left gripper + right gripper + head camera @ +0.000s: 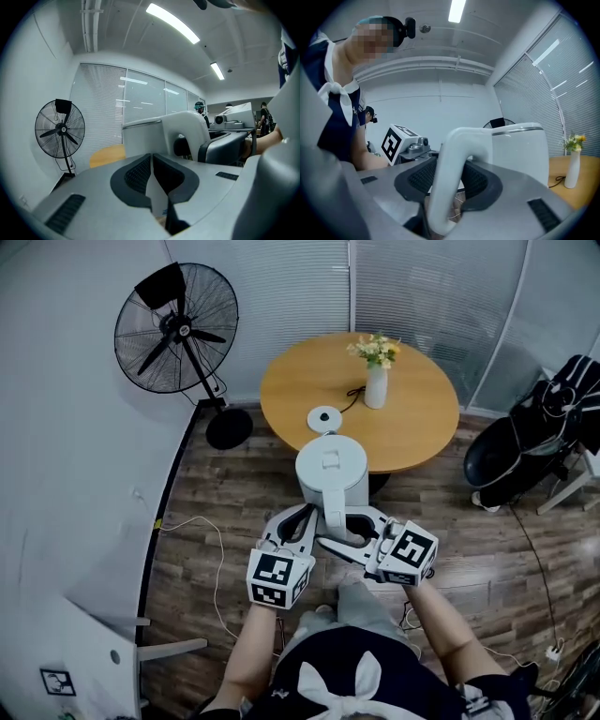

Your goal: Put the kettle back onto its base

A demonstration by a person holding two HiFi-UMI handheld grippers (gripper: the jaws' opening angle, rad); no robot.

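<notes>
Kettle (331,470) is up in the air in the head view, held off its base (323,418), just short of the near edge of the round surface (422,432) and over the wooden floor (216,512). The base is seen lying on that surface, with a vase (376,385) of flowers near it. The handle (336,521) is gripped by the right tool (345,531) from the person's side. The left tool (300,521) is held just beside the kettle's lower left.

Over to the left gripper view: the left tool (151,161) is seen with its pads drawn together and nothing caught between them, as far as the narrow slit allows. The kettle (145,138) rises right behind it, and a standing fan (60,131) is seen at the left.

Now the right gripper view: the right tool (449,176) is clamped on the handle (454,164), a pad pressed to either side. The kettle body (520,150) is upright beyond, the vase (571,166) at far right.
</notes>
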